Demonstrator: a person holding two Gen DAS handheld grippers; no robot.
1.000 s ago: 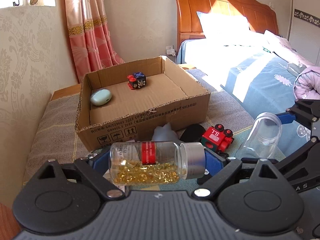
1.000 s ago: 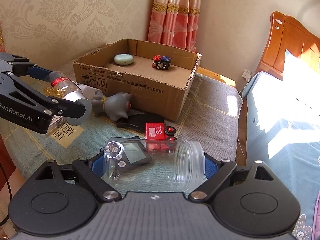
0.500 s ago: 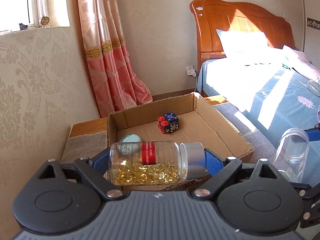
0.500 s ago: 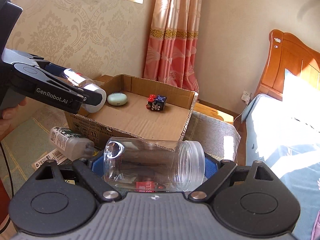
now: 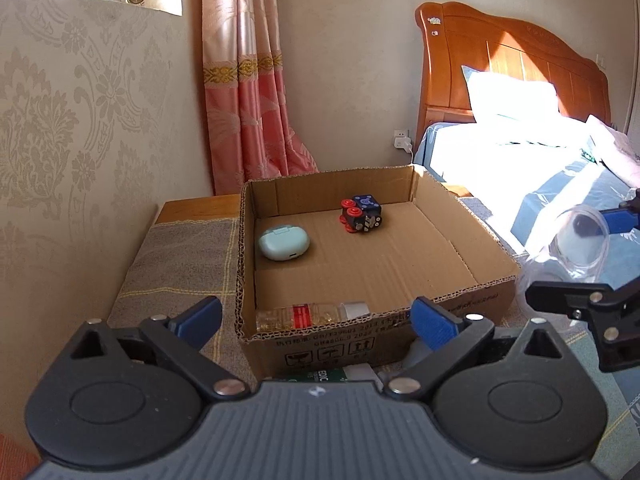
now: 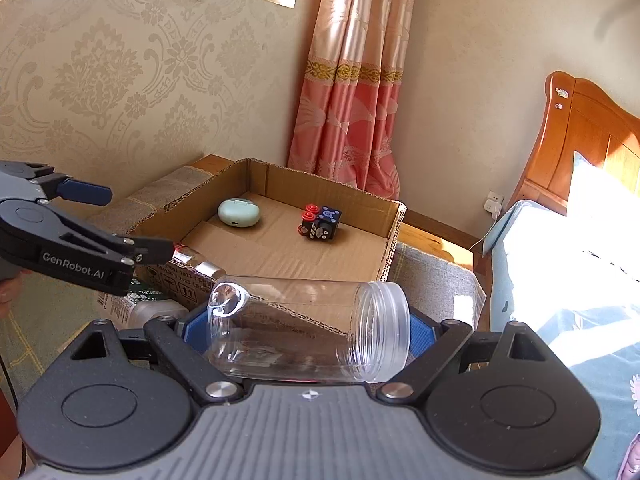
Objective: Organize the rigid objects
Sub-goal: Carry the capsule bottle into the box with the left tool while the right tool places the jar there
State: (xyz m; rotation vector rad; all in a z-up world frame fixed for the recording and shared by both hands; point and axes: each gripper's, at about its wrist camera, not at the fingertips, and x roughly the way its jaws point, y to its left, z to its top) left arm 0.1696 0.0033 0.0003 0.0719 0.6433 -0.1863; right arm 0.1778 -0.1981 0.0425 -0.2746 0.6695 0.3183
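Note:
An open cardboard box [image 5: 460, 312] [image 6: 394, 236] holds a mint earbud case [image 5: 283, 243] [image 6: 238, 212], a red-and-blue toy cube [image 5: 361, 219] [image 6: 320, 225] and a capsule bottle [image 5: 310, 315] [image 6: 196, 263] lying on its side by the near wall. My left gripper [image 5: 316, 318] [image 6: 120, 224] is open and empty just above that near wall. My right gripper [image 6: 306, 330] is shut on a clear plastic jar [image 6: 308, 330] [image 5: 580, 240], held sideways in front of the box, to the right of the left gripper.
A white bottle with a green label [image 6: 148, 308] [image 5: 340, 374] lies on the cloth in front of the box. A patterned wall and pink curtain [image 5: 244, 100] stand behind. A bed [image 5: 560, 184] with a wooden headboard is to the right.
My left gripper opened and let go of the capsule bottle, which now lies inside the box by its near wall. My right gripper moved closer to the box with the jar.

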